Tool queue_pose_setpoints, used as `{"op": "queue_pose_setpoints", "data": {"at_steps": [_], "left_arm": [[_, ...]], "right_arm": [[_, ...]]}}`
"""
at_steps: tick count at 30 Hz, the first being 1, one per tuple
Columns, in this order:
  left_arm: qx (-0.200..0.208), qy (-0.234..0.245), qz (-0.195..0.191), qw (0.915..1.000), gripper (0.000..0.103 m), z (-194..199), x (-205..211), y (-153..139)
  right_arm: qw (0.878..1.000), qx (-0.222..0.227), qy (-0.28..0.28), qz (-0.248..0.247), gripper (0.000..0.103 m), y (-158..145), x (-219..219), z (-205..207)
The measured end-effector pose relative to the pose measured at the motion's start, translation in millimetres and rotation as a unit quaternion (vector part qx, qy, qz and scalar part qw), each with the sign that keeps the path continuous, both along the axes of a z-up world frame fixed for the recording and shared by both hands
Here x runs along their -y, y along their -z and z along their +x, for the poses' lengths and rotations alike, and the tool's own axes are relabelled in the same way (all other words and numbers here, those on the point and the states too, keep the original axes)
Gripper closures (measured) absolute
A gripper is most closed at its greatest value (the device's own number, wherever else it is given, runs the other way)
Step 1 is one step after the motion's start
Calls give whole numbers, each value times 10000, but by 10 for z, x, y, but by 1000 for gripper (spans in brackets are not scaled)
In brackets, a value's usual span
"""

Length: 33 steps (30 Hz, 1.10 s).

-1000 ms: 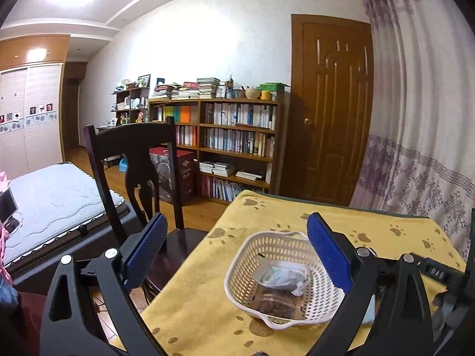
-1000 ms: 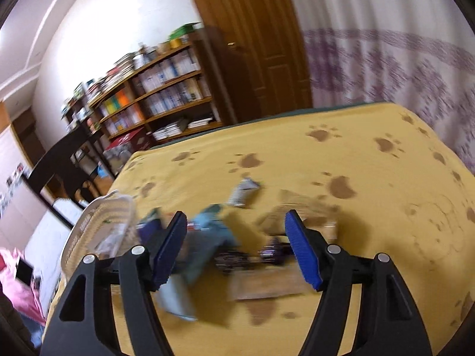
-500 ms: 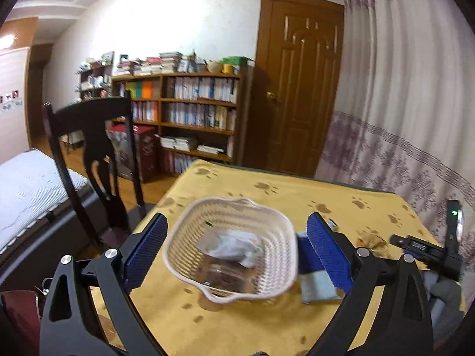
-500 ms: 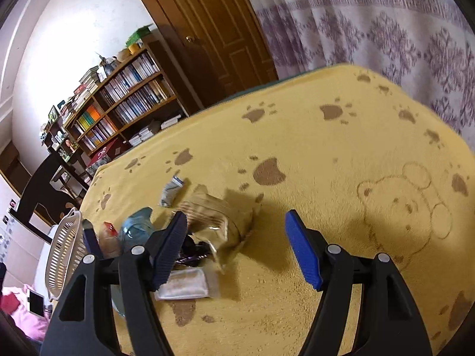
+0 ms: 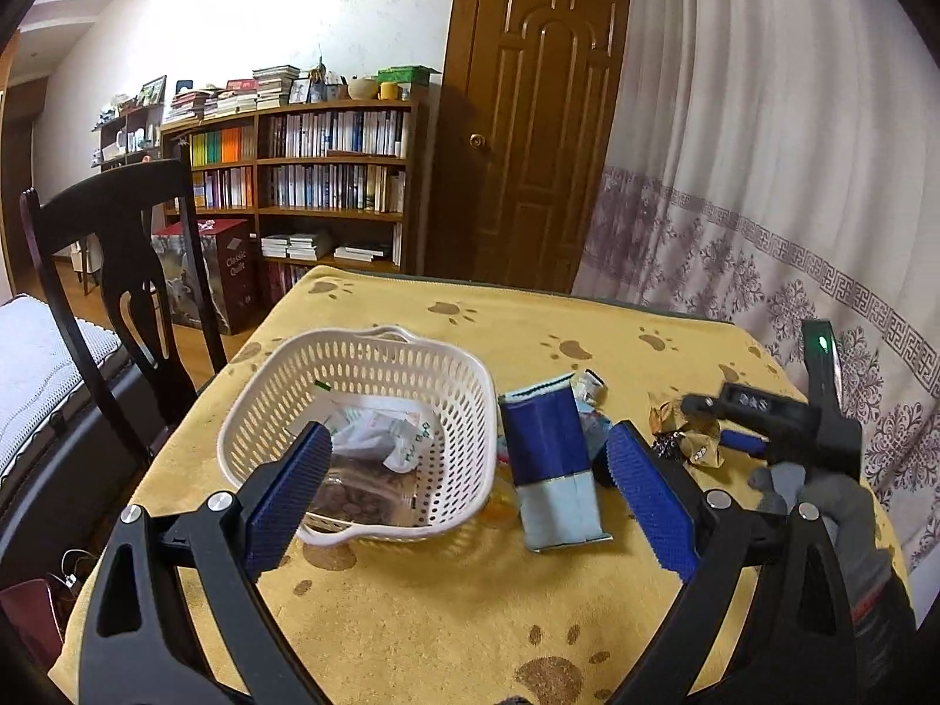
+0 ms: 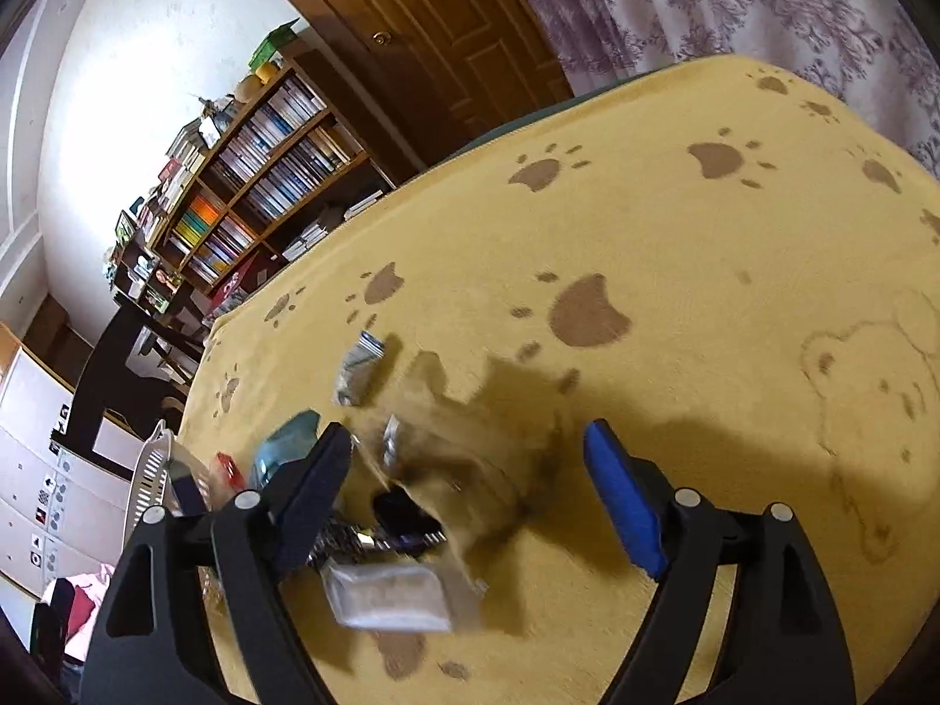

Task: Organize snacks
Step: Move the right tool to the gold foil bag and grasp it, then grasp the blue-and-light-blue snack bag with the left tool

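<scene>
A white plastic basket sits on the yellow paw-print cloth and holds a crumpled white packet and a clear bag of brown pieces. Right of it lies a blue and pale-blue packet. My left gripper hovers open above the basket's near rim and this packet, holding nothing. Gold-wrapped snacks lie farther right, by the other gripper's body. In the right wrist view my right gripper stands open over a blurred pile of wrappers: a gold bag, a clear white packet, a silver sachet.
A dark wooden chair stands at the table's left edge, with a bed beyond it. Bookshelves and a brown door line the far wall; a patterned curtain hangs on the right. A gloved hand holds the right gripper.
The left view has swung right and down, bringing the basket and blue packet between the fingers. The right gripper has dropped closer over the wrapper pile, which is blurred by motion.
</scene>
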<state>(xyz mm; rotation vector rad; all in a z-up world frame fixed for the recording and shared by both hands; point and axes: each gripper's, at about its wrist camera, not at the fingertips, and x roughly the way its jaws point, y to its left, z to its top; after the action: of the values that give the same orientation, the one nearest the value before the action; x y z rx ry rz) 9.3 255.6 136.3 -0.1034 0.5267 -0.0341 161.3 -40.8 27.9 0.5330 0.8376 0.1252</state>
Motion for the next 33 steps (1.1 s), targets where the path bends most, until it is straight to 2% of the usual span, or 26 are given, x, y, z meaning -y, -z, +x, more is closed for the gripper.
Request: {"op": "queue_pose_setpoints", "data": {"at_steps": [3, 8, 11, 12, 23, 28, 33], "left_arm": [[-49, -18, -34, 10000, 7, 14, -18, 18], [-85, -26, -53, 9999, 7, 21, -45, 23], [-152, 1, -85, 9998, 7, 37, -34, 40], [-172, 11, -94, 9998, 7, 41, -30, 47], [-428, 377, -121, 9983, 7, 40, 297, 157], [-749, 643, -224, 9949, 7, 161, 553, 383], [-1006, 508, -181, 9935, 7, 365, 679, 670]], "right_arm": [[9993, -97, -89, -357, 15, -11, -177, 155], [9941, -293, -72, -1040, 16, 39, -361, 302], [9928, -152, -116, -1184, 27, -6, -369, 229], [9921, -139, -104, -1246, 38, -19, -360, 208], [9953, 221, -19, -943, 42, -181, 47, -349], [9940, 500, 26, -969, 42, -301, 217, -686], [9924, 702, 129, -1003, 42, -326, 316, -909]]}}
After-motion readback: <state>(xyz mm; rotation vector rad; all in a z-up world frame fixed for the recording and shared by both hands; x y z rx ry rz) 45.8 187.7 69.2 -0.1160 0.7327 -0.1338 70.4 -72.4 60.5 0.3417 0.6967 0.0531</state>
